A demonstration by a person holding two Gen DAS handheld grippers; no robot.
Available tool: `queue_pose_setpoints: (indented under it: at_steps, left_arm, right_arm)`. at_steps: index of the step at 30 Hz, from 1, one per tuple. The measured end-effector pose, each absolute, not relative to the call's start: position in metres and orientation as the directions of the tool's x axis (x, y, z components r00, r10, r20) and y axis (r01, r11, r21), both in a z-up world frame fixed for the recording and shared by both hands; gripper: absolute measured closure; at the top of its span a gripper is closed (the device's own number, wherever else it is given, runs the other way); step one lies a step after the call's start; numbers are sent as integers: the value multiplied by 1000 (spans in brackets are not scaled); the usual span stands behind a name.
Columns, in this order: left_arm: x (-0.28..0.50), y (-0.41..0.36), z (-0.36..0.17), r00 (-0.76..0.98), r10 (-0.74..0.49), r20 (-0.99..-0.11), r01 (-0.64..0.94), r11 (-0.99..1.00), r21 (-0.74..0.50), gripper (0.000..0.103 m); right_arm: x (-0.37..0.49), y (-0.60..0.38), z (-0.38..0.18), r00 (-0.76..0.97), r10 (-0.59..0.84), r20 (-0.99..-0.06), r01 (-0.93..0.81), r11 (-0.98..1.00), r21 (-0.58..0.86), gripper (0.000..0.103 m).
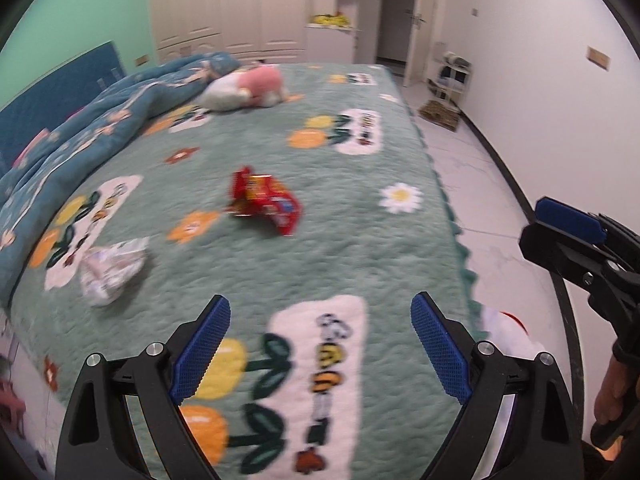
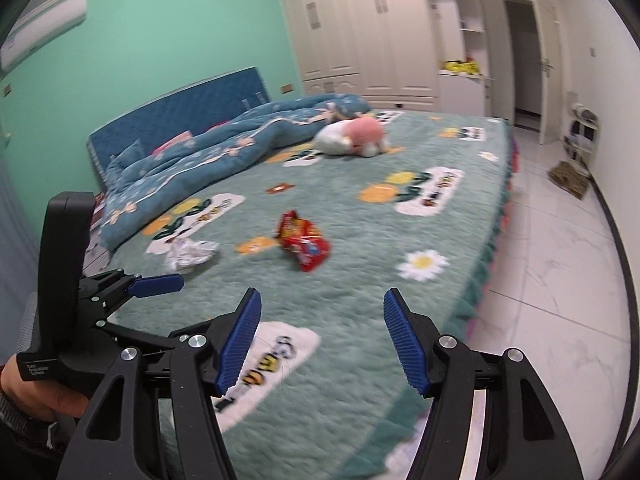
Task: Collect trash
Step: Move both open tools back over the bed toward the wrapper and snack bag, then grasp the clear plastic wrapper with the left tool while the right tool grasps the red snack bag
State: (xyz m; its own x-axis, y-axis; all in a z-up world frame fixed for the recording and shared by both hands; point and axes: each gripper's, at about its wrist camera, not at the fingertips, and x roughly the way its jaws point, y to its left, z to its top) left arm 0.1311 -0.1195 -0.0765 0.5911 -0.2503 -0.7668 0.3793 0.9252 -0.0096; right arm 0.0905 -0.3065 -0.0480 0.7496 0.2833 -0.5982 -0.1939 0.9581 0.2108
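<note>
A red snack wrapper (image 1: 266, 201) lies in the middle of the green bedspread (image 1: 360, 240); it also shows in the right wrist view (image 2: 305, 242). A crumpled white wrapper (image 1: 110, 266) lies to its left, also in the right wrist view (image 2: 191, 253). My left gripper (image 1: 320, 344) is open and empty above the near end of the bed. My right gripper (image 2: 322, 340) is open and empty, also over the near end. The right gripper shows at the left view's right edge (image 1: 568, 232); the left gripper shows at the right view's left (image 2: 152, 285).
A pink and white plush toy (image 1: 248, 88) and a blue quilt (image 1: 100, 120) lie at the far end of the bed. White tiled floor (image 2: 560, 260) runs along the bed's right side. A shelf unit (image 1: 452, 76) and a woven mat (image 1: 440, 114) stand by the wall near the door.
</note>
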Motion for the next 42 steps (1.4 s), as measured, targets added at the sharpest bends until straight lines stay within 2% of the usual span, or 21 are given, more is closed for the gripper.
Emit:
queue_pose_setpoints:
  at_steps: [21, 35, 42]
  left_arm:
    - [209, 28, -91, 601, -91, -794, 110, 993, -31, 12]
    - [288, 88, -145, 524, -51, -850, 18, 999, -49, 12]
    - [319, 84, -180, 474, -53, -879, 46, 998, -36, 12]
  right_arm:
    - [210, -151, -55, 621, 475, -623, -440, 870, 225, 39]
    - [266, -102, -93, 546, 486, -682, -472, 851, 229, 39]
    - [286, -100, -110, 528, 482, -699, -456, 855, 245, 39]
